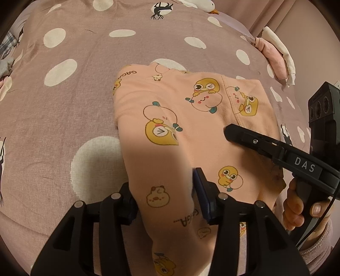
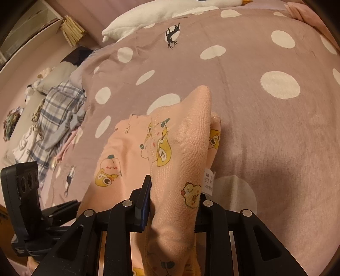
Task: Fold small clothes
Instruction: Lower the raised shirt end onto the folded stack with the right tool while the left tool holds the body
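Left gripper (image 1: 163, 191): left pad hidden behind peach garment (image 1: 170, 118), can't tell if it's pinched; right gripper (image 2: 172, 201): right pad buried under cloth, care label (image 2: 208, 182) txt too small to read, garment btm cut by frame edge.

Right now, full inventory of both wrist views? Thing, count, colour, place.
printed garment: one, peach with yellow cartoon ducks, partly folded on the bedspread, near edge lifted by both grippers
care label: one, white, on the garment's lifted fold
bedspread: one, mauve with white dots and small black figures, covers the bed
folded clothes: one small stack, pink and white, far right edge of the bed
plaid cloth: one, blue and white, in a heap at the bed's left side
plush toy: one, white with an orange tip, far end of the bed
left hand-held gripper: black, garment between its fingers
right hand-held gripper: black, shut on the garment fold
hand: one, holds the right gripper's handle
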{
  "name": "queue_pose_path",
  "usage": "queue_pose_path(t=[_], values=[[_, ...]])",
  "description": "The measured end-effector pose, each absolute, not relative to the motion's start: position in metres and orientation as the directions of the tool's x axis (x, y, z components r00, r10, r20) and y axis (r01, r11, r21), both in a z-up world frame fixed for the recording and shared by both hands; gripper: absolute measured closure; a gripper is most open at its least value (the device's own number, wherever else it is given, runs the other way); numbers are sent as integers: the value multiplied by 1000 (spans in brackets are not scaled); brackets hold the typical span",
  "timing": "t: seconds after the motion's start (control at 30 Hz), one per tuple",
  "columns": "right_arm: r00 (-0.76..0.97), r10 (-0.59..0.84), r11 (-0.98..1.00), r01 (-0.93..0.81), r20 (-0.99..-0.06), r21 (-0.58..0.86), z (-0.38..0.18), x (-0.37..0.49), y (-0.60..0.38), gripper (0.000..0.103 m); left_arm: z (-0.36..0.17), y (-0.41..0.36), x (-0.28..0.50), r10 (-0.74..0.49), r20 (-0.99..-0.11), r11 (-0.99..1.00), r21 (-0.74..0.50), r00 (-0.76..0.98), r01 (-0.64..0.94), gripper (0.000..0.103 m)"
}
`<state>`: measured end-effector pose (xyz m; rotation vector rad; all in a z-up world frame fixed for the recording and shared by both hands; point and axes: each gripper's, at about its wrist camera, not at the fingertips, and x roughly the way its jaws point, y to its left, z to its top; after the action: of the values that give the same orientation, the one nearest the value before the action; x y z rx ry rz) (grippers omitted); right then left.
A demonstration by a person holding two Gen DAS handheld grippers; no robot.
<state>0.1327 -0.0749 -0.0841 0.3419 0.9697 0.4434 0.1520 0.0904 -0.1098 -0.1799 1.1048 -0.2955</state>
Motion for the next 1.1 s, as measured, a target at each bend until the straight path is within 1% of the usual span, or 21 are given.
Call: queue_pose_path(t=[0.3,0.53,0.73,0.83,0.9,0.97,1.03,1.1], values=[[485,503,859,-189,-716,476,-85,132,-77,74,-111,91,156,-316,-853,949,-282,415,143,49],[485,497,861,-173,-720,477,-86,134,-78,69,-110,90,158,-298,-858,955,-264,420,136,43],[488,484,868,-160,-726,471,-87,134,-79,64,-109,90,159,-282,-862,959,-252,422,126,38],[492,470,876,-155,-733,457,-86,134,-79,60,-109,90,159,-273,-864,962,-246,423,119,35],[495,460,881,-153,-737,447,-86,133,-79,58,-109,91,158,-259,-867,966,-234,425,112,32],[498,449,887,-151,-742,436,-86,133,-79,56,-109,89,159,-256,-868,967,-231,425,110,32],[500,441,892,-151,-745,426,-85,134,-78,55,-109,89,159,-252,-870,968,-228,424,107,31],[503,432,897,-150,-749,416,-85,134,-78,54,-109,90,159,-244,-872,970,-222,424,101,28]])
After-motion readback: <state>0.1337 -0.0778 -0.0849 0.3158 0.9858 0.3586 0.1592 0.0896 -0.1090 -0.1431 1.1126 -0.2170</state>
